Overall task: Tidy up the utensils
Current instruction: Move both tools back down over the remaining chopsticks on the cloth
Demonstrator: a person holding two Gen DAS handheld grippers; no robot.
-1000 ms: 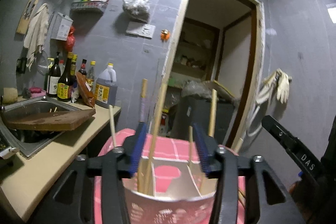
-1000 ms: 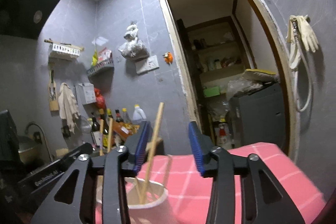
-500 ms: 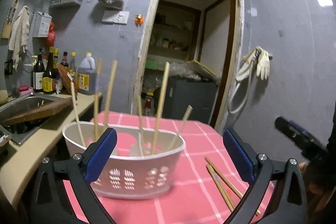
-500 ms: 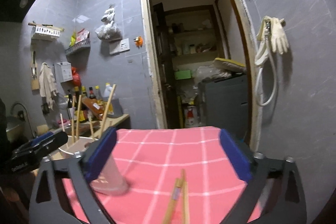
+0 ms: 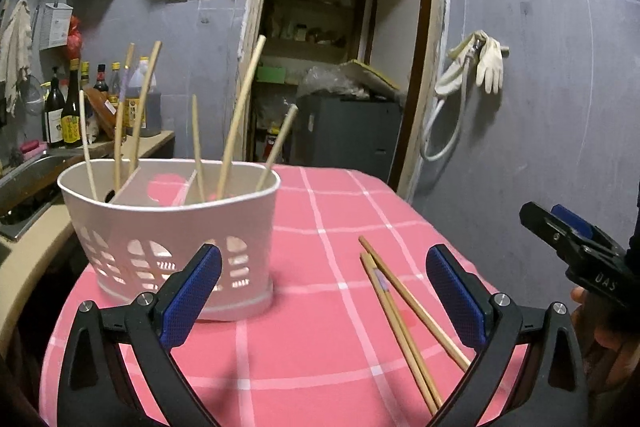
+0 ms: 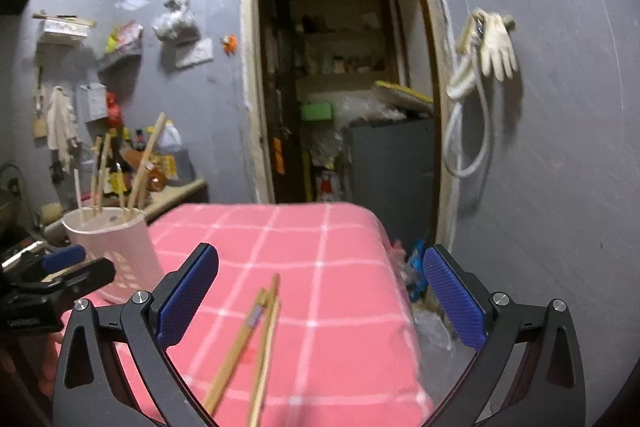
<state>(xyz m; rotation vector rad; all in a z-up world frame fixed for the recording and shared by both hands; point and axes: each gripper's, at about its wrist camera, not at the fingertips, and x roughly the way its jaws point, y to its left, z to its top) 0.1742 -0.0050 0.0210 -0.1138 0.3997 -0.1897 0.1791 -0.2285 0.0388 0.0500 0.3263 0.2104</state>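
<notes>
A: Claw state?

B: My left gripper [image 5: 324, 291] is spread wide and empty; my right gripper [image 6: 320, 291] likewise. Both sets of jaws have just been opening, with nothing between them.

A: Where are the utensils?

B: Loose chopsticks [image 5: 400, 311] lie on the pink checked tablecloth [image 5: 320, 367], between my left jaws toward the right pad, not touching. The white holder [image 5: 176, 227], with chopsticks standing in its compartments, sits ahead-left. In the right view the loose chopsticks [image 6: 248, 343] are below, between the pads.
</notes>
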